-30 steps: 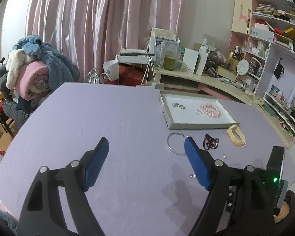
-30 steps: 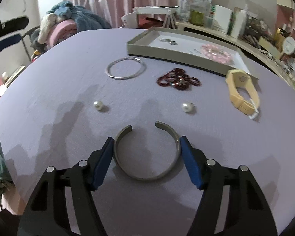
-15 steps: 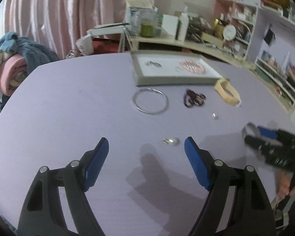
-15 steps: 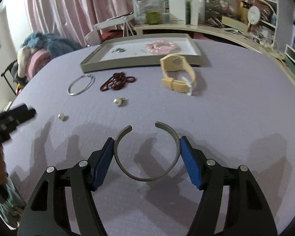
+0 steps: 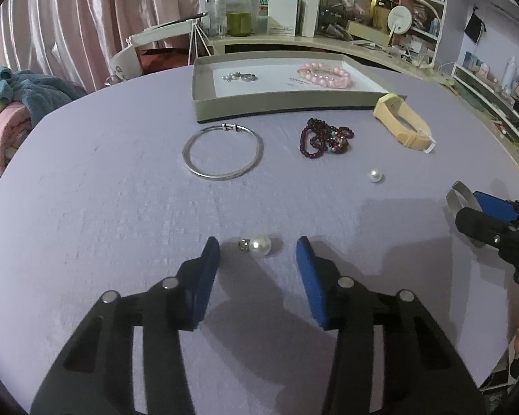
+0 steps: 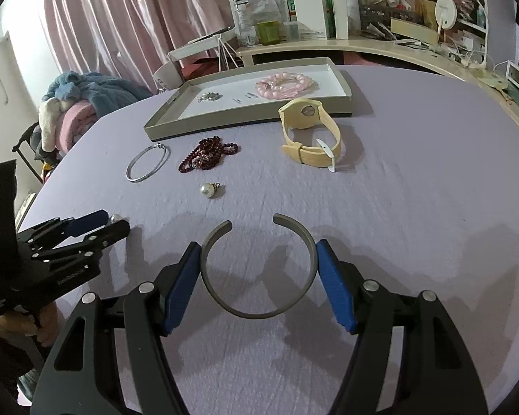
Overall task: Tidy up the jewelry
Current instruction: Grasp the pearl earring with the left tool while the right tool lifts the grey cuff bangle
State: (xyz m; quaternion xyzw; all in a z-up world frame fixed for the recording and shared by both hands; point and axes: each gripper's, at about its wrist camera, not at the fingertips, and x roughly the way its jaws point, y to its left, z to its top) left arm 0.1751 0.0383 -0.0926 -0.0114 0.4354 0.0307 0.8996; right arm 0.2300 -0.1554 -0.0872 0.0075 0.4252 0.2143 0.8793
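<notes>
A pearl earring (image 5: pixel 259 245) lies on the purple table (image 5: pixel 103 207) between the tips of my left gripper (image 5: pixel 257 252). Its jaws are closing, and both pads still stand clear of the pearl. My right gripper (image 6: pixel 257 245) is shut on a grey open cuff bracelet (image 6: pixel 259 313), held just above the cloth; it also shows at the right edge of the left wrist view. Farther back lie a second pearl (image 5: pixel 375 174), a silver bangle (image 5: pixel 221 176), a dark red bead bracelet (image 5: pixel 323 140) and a beige watch (image 5: pixel 403 122). The grey tray (image 5: pixel 259 103) holds a pink bead bracelet (image 5: pixel 323 74) and small rings (image 5: pixel 240 76).
A heap of clothes (image 5: pixel 14 110) sits past the table's left edge. A cluttered desk (image 5: pixel 311 38) and shelves stand behind and to the right. A hand (image 6: pixel 41 321) holds the left gripper at the table's near left rim.
My left gripper has come down and forward over the pearl earring, and its jaws have narrowed around it. The right gripper swung round with the cuff, then held still.
</notes>
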